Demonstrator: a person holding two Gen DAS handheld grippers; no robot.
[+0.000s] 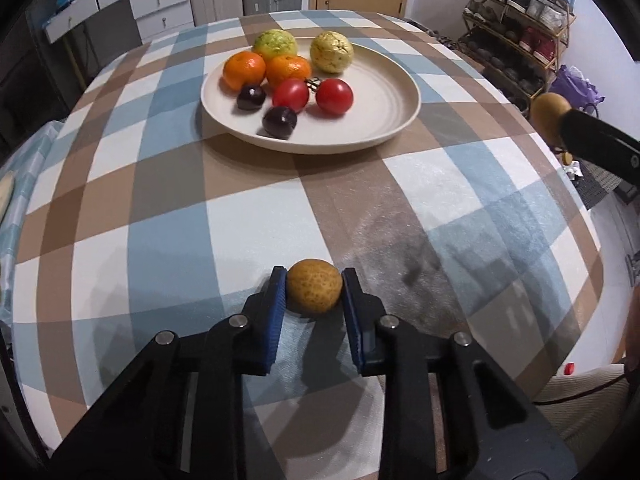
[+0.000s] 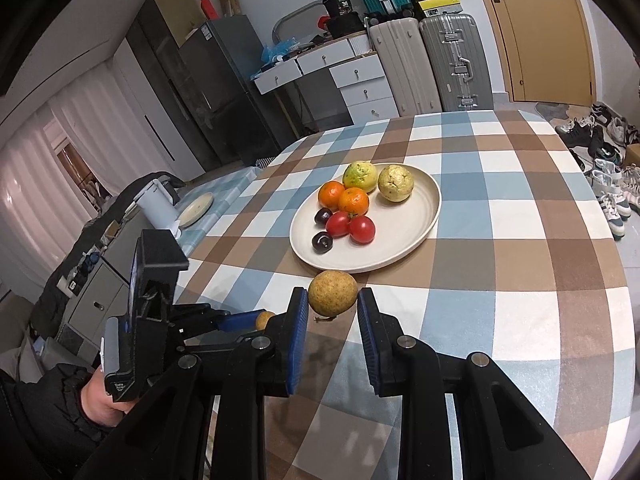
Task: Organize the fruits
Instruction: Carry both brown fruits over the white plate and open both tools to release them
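A cream plate on the checked table holds two guavas, two oranges, two tomatoes and two dark plums. My left gripper is shut on a small brown fruit, low over the near part of the table; the fruit also shows in the right wrist view. My right gripper is shut on a second brown fruit, held above the table just short of the plate's near rim. That fruit also shows at the right edge of the left wrist view.
The checked tablecloth covers the table. A small cream dish and a white container sit at the table's far left. Suitcases, drawers and a shoe rack stand beyond the table.
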